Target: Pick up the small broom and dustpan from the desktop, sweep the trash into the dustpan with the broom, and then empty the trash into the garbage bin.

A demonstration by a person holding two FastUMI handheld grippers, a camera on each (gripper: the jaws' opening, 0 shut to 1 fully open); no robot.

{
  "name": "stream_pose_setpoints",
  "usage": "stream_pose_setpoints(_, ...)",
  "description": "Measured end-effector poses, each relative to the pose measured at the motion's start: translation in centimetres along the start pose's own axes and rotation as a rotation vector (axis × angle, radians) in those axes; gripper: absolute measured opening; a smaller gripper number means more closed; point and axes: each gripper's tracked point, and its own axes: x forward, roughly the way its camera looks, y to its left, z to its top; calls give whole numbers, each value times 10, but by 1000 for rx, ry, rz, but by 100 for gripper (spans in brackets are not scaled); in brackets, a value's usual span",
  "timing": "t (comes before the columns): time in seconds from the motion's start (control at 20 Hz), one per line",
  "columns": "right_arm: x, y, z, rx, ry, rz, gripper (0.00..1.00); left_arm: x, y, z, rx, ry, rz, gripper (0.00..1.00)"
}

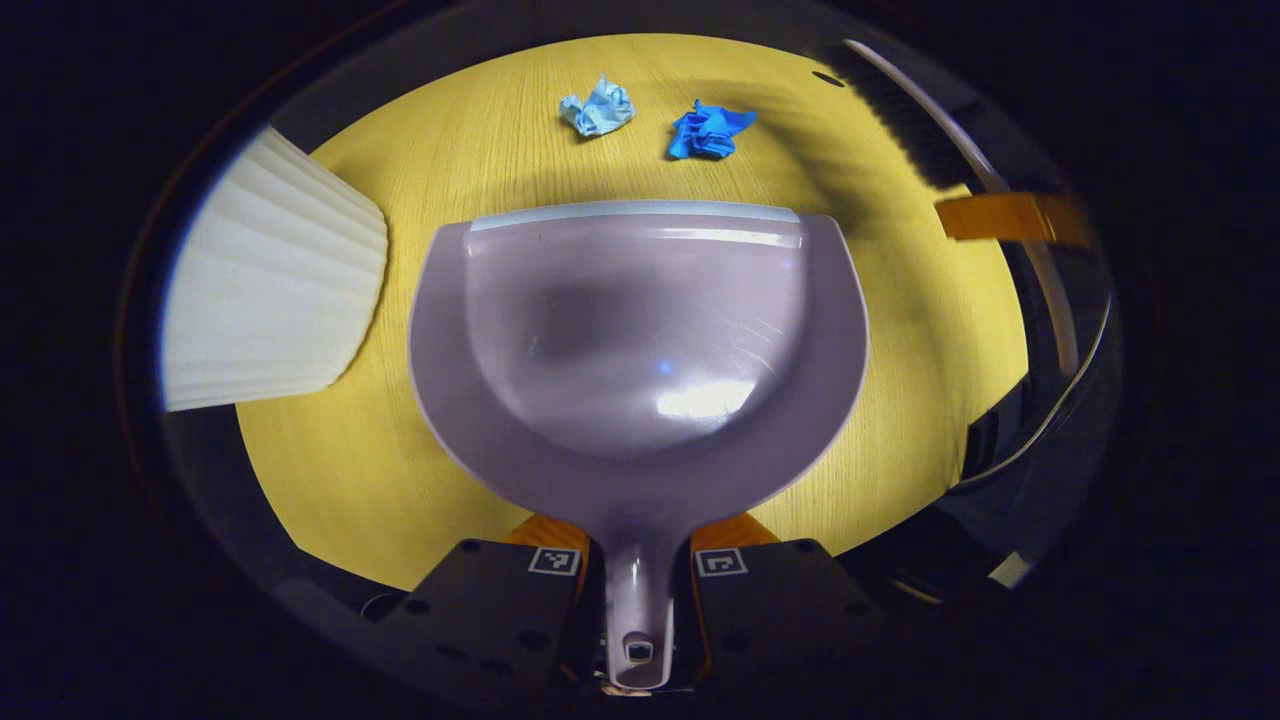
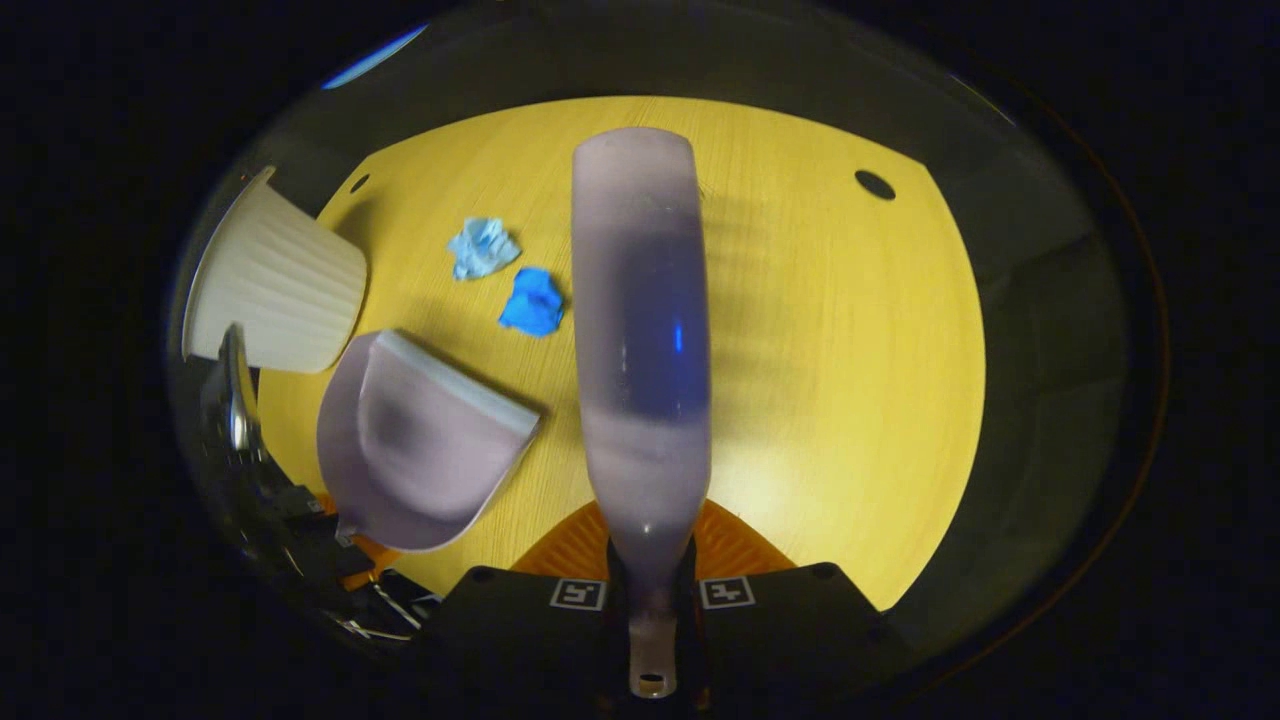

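Note:
My left gripper (image 1: 640, 548) is shut on the handle of the pale lilac dustpan (image 1: 640, 340), whose lip faces the far side of the yellow desktop (image 1: 330, 470). Beyond the lip lie two bits of trash: a light blue crumpled paper (image 1: 598, 106) and a darker blue wad (image 1: 708, 130). My right gripper (image 2: 650, 565) is shut on the handle of the small broom (image 2: 640, 330), which points forward over the table. The broom (image 1: 905, 110) hangs at the dustpan's far right. In the right gripper view the dustpan (image 2: 420, 440) sits lower left, with the light paper (image 2: 482, 247) and blue wad (image 2: 532, 300) just left of the broom.
A white ribbed garbage bin (image 1: 270, 280) stands at the table's left, close beside the dustpan; the bin (image 2: 275, 290) also appears far left in the right gripper view. Small round holes (image 2: 874, 184) mark the desktop. Bare wood spreads to the broom's right.

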Motion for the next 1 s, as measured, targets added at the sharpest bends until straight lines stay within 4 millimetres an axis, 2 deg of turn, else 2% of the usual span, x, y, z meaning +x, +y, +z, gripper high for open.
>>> stream_pose_setpoints(0.05,1,-8,22,-28,-20,-27,19,-1,1,-1,8,2,5,25)
stream_pose_setpoints(0.15,9,-9,56,-82,-55,-48,19,1,2,-2,27,18,1,25)
stream_pose_setpoints(0.25,24,-9,77,-180,-54,-67,19,5,5,-3,42,41,13,25)
stream_pose_setpoints(0.35,44,-9,94,-341,-40,-109,19,9,9,0,45,40,37,25)
stream_pose_setpoints(0.5,69,15,110,-433,16,-85,19,16,5,-5,32,64,22,25)
stream_pose_setpoints(0.6,84,24,126,-502,18,-101,19,15,6,-4,38,73,26,25)
stream_pose_setpoints(0.7,93,33,137,-521,33,-108,19,16,8,-4,44,67,29,25)
stream_pose_setpoints(0.8,105,34,138,-558,57,-122,18,20,9,-7,46,68,34,23)
stream_pose_setpoints(0.85,111,34,134,-589,76,-128,18,23,9,-8,47,68,36,27)
stream_pose_setpoints(1.0,122,42,109,-750,166,-132,18,31,12,-12,61,69,52,25)
